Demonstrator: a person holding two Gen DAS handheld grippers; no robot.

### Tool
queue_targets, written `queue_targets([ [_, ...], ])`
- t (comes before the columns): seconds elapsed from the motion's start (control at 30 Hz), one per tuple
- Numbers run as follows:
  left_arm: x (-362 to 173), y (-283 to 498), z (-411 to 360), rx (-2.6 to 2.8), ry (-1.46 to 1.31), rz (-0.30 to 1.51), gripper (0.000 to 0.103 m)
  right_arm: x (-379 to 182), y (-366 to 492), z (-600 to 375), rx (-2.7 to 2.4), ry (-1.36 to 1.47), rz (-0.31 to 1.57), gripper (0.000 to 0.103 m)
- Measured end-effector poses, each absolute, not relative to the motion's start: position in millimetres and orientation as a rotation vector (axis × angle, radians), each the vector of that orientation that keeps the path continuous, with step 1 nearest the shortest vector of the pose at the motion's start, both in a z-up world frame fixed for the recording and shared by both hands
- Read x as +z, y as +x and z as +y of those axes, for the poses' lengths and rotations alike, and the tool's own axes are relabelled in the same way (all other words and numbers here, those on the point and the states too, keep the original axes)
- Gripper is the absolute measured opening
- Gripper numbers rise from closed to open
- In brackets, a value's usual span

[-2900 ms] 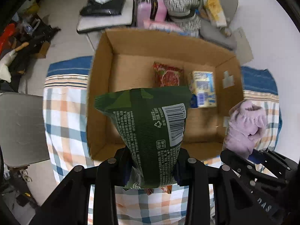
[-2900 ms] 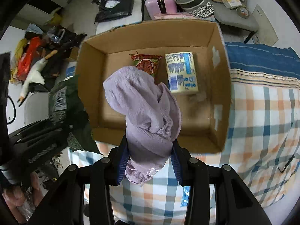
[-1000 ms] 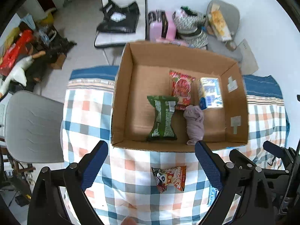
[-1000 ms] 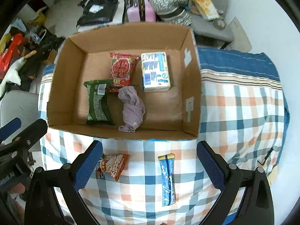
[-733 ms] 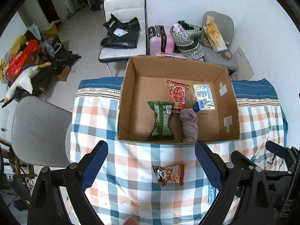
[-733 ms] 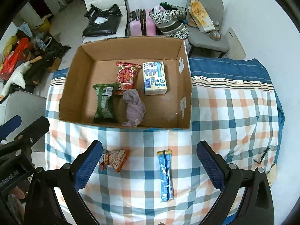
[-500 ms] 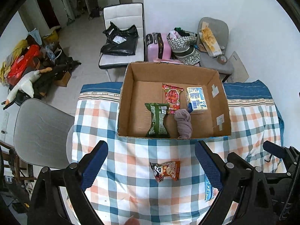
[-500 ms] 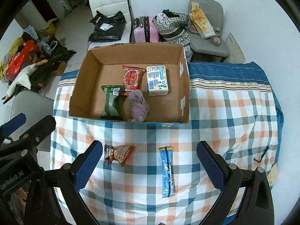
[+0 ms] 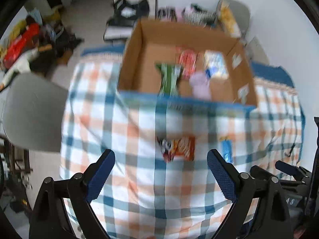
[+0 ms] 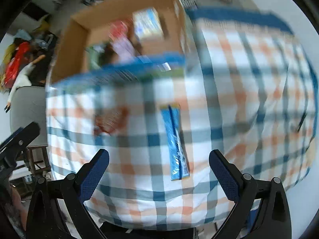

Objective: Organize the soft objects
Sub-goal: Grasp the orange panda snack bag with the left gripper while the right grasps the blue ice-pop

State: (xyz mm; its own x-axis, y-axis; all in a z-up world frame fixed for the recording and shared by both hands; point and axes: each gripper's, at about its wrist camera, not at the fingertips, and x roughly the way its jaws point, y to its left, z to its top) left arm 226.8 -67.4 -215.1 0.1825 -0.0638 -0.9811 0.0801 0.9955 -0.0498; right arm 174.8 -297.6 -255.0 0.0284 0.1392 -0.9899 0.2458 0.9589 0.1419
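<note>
Now lower, both grippers nearer orange snack packet [image 9: 177, 147], blue packet [image 10: 175, 141]

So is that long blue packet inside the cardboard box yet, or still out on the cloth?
Out. The blue packet lies flat on the checked cloth, on the near side of the cardboard box, ahead of the open right hand-held gripper.
</note>
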Motion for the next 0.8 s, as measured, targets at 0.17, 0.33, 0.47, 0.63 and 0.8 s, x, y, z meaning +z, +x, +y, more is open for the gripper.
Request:
queue_targets([
  [0.17,-285.8,235.0,-74.3,-0.11,-0.058,1.561,0.095,-328.9,169.2,-319.7,-0.137,0.413,1.641,0.093],
  [0.33,-329.4,253.5,-90.9,-0.147,-0.086,1.651,0.095,-374.2,172.0,-321.6,-0.141,0.475,1.71,0.08],
  [0.47,-356.7,270.4,-110.3,-0.173,-0.036,1.702,0.095,-394.5,173.0,-319.0,-0.137,0.493,1.748,0.072],
  [0.63,-391.5,275.4,-127.5,-0.206,0.05,1.76,0.095,-411.2,170.7,-313.1,-0.138,0.489,1.791,0.064],
  [0.8,-396.8,268.4,-124.1,-0.211,0.018,1.749,0.076,-416.9,164.6,-307.3,-0.156,0.442,1.808,0.037],
])
